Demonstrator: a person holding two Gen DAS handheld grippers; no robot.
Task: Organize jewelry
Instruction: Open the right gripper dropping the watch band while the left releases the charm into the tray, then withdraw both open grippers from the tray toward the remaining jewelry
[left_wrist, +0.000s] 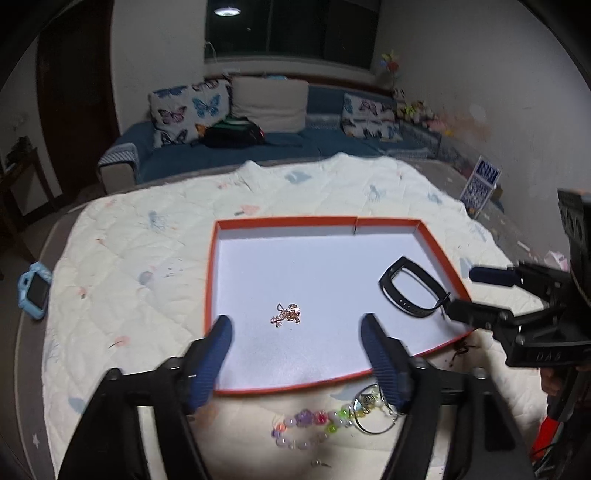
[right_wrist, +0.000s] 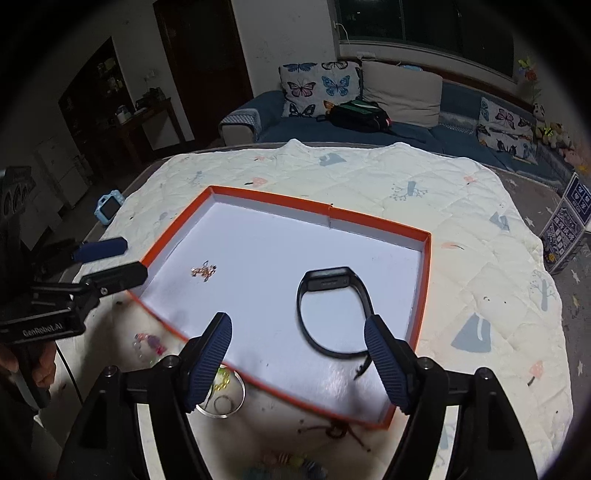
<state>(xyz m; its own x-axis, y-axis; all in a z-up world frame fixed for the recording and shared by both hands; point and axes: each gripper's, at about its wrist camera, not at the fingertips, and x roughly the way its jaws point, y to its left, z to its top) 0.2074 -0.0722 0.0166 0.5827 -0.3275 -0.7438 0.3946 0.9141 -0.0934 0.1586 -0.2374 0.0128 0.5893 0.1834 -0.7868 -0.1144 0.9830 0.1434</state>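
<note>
An orange-rimmed tray (left_wrist: 212, 266) with a white floor lies on the quilt. In it are a small rose-gold chain (left_wrist: 286, 314) and a black wristband (left_wrist: 412, 290). My left gripper (left_wrist: 295, 328) is open and empty, above the tray's near edge, just short of the chain. My right gripper (right_wrist: 297, 328) is open and empty, over the tray (right_wrist: 424, 280) with the wristband (right_wrist: 332, 310) just ahead of its fingers; the chain (right_wrist: 204, 272) lies further left. A pastel bead bracelet (left_wrist: 310, 424) and metal rings (left_wrist: 371, 411) lie outside the tray.
A pale quilt (left_wrist: 147, 258) covers the table. A blue child's watch (left_wrist: 35, 291) lies at its left edge. A brown cord bracelet (right_wrist: 332, 430) and a silver bangle (right_wrist: 225, 397) lie near the tray's front. A blue sofa (left_wrist: 258, 144) is behind.
</note>
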